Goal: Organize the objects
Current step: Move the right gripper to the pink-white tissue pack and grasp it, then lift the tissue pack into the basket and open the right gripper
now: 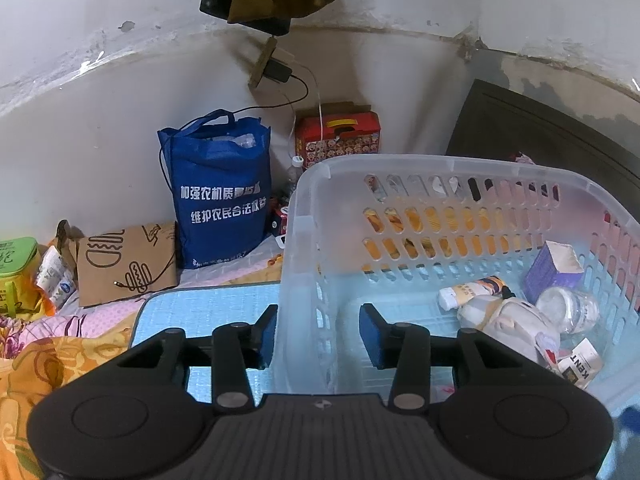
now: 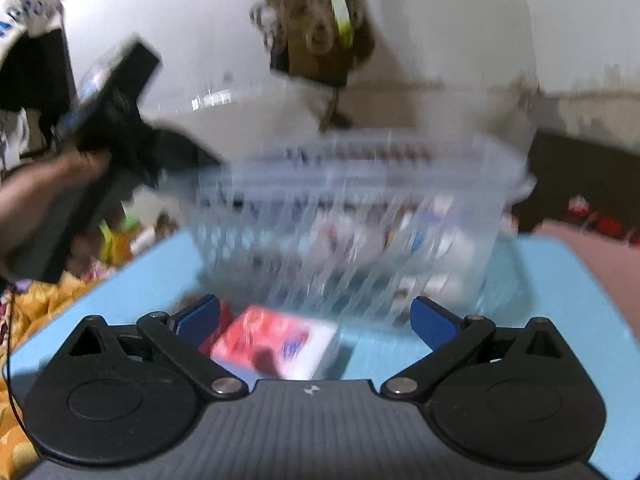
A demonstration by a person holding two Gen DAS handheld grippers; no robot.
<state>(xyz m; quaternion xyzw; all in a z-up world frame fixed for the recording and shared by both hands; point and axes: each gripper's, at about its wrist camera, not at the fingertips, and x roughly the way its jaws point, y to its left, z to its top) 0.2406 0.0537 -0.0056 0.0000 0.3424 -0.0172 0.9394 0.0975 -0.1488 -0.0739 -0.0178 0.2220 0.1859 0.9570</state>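
The red-and-white box point(image 2: 276, 344) lies on the blue mat point(image 2: 160, 280) just outside the clear plastic basket point(image 1: 400, 168), between the wide-open, empty jaws of the right gripper point(image 2: 316, 320). The left gripper point(image 1: 318, 334) straddles the basket's near wall, jaws narrowed around it, though contact is unclear. Inside already: tube point(image 1: 472, 290), purple carton point(image 1: 554, 268), jar point(image 1: 568, 308); I judge this box remains.

Left view sharp, right view smeared by motion; even, cool indoor light.

Left wrist view: crisp throughout, flat soft light, faint shadows on the wall point(image 1: 120, 92), mild sheen on the basket point(image 1: 400, 168) rim. Right wrist view: heavy motion blur streaks the basket point(image 2: 360, 208), the box point(image 2: 276, 342) and the far clutter; only the hand-held gripper point(image 2: 316, 320) body near the lens stays sharp. Both bend strongly at the edges, with dark corners.
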